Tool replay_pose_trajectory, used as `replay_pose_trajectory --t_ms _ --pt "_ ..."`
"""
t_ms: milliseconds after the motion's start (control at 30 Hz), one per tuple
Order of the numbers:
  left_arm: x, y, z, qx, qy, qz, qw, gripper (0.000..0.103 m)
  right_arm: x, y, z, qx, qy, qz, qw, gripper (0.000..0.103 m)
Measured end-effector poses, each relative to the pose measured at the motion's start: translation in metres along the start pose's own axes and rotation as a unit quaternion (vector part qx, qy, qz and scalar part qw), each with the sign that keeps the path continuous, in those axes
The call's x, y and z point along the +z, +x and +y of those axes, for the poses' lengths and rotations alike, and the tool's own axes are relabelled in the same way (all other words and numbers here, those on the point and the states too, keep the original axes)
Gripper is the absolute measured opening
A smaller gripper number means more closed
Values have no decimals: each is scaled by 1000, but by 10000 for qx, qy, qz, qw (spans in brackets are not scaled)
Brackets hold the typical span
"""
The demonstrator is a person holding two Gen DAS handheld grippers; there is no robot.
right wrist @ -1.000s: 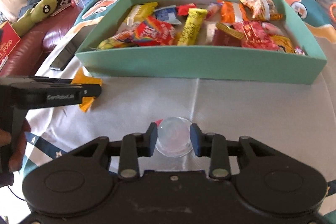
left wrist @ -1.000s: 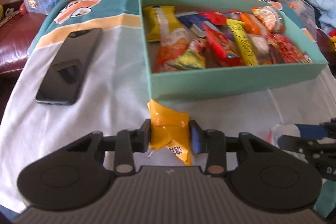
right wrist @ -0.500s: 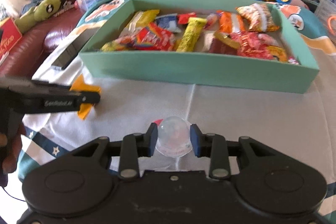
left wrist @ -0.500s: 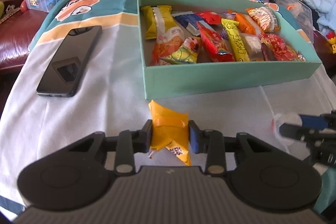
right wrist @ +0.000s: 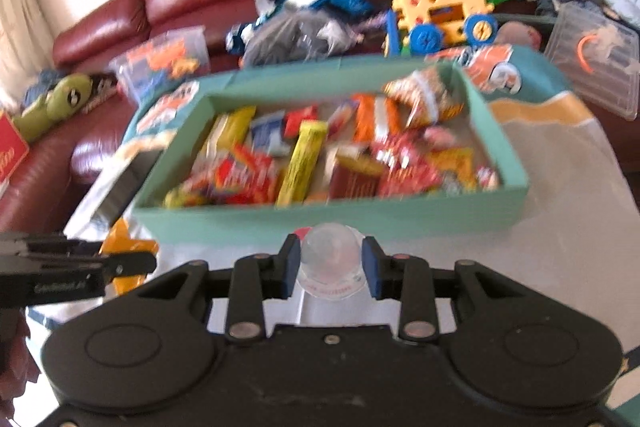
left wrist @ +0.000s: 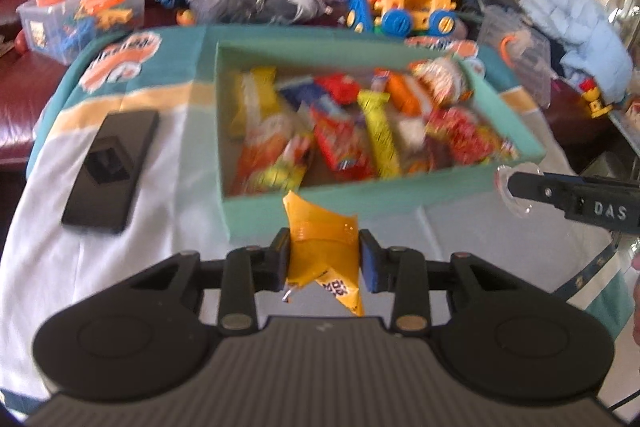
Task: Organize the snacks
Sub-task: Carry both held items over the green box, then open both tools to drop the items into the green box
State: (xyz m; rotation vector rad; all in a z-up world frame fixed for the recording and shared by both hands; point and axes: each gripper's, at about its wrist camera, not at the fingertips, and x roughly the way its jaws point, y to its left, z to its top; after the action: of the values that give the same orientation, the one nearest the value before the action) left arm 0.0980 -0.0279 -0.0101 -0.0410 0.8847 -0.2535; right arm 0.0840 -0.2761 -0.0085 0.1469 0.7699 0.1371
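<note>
Snacks fill teal box (left wrist: 384,203) on clothed table (left wrist: 120,267) — fingers pinching orange packet (left wrist: 324,251), clear cup (right wrist: 330,263).

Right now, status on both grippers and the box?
Left gripper shut on orange snack packet. Right gripper shut on clear jelly cup. Teal snack box ahead, open, near wall between.

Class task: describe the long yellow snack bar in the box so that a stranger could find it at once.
Find the teal box on the white cloth. Near its middle, a long yellow bar lies lengthwise among red packets. It is the longest, narrowest wrapper there, plain yellow with dark lettering.
</note>
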Motion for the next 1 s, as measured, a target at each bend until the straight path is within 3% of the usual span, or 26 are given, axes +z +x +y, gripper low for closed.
replay_pose_trajectory --t_ms 233,467,1000 --pt "51 5 -7 -52 106 -284 9995 34 49 1 -24 -63 252 -381 9989 32" --pt "92 39 -11 -79 32 -221 9997 34 83 32 -35 -7 533 -336 9980 32" --pt "125 103 -1 -2 -58 36 10000 35 105 110 -20 60 431 44 9990 32"
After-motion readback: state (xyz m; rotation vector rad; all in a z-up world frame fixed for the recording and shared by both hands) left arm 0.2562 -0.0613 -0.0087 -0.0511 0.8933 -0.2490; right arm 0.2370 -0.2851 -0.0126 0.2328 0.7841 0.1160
